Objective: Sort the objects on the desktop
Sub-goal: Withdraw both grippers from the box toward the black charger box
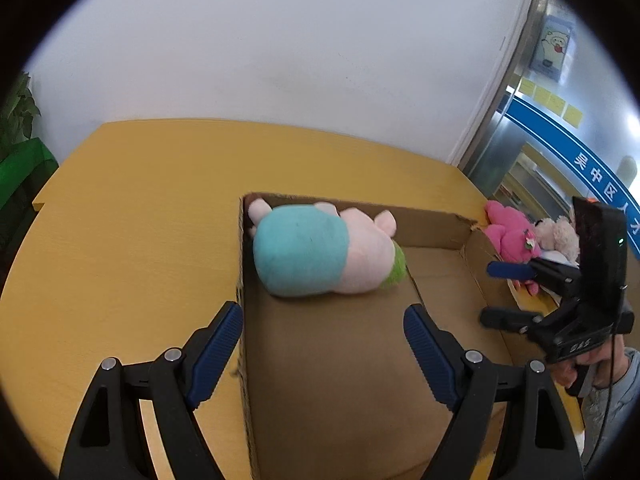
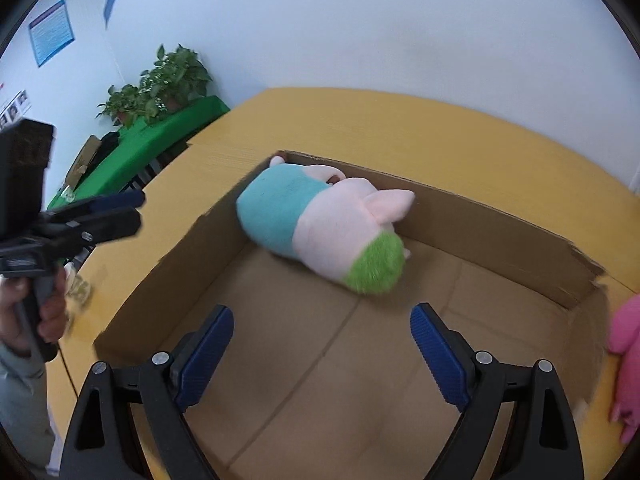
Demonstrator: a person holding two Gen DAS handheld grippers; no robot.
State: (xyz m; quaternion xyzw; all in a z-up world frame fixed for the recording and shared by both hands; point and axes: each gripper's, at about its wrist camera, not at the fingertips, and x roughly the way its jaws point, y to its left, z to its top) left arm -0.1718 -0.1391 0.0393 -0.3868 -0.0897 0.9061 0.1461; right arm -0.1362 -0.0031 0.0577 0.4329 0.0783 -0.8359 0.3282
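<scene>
Left gripper (image 1: 323, 350): spread, empty — straddles the box wall.
Right gripper (image 2: 322, 354): spread, empty.
Pig plush (image 2: 320, 222): ahead, lying in cardboard box (image 2: 480, 216) — apparently sorted.
Pink plush (image 1: 510, 232): outside, likely next.

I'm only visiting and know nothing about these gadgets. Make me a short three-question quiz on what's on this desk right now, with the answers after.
1. True or false: the pig plush lies inside the cardboard box.
2. Which toy sits outside the box, past its right wall? A) the pink plush B) a red car C) a yellow duck
3. Fill in: the left gripper and the right gripper both have jaws that are ____, with nothing between them.

Key: 1 true. 2 A; a pale teddy lies against it. 3 open.
</scene>
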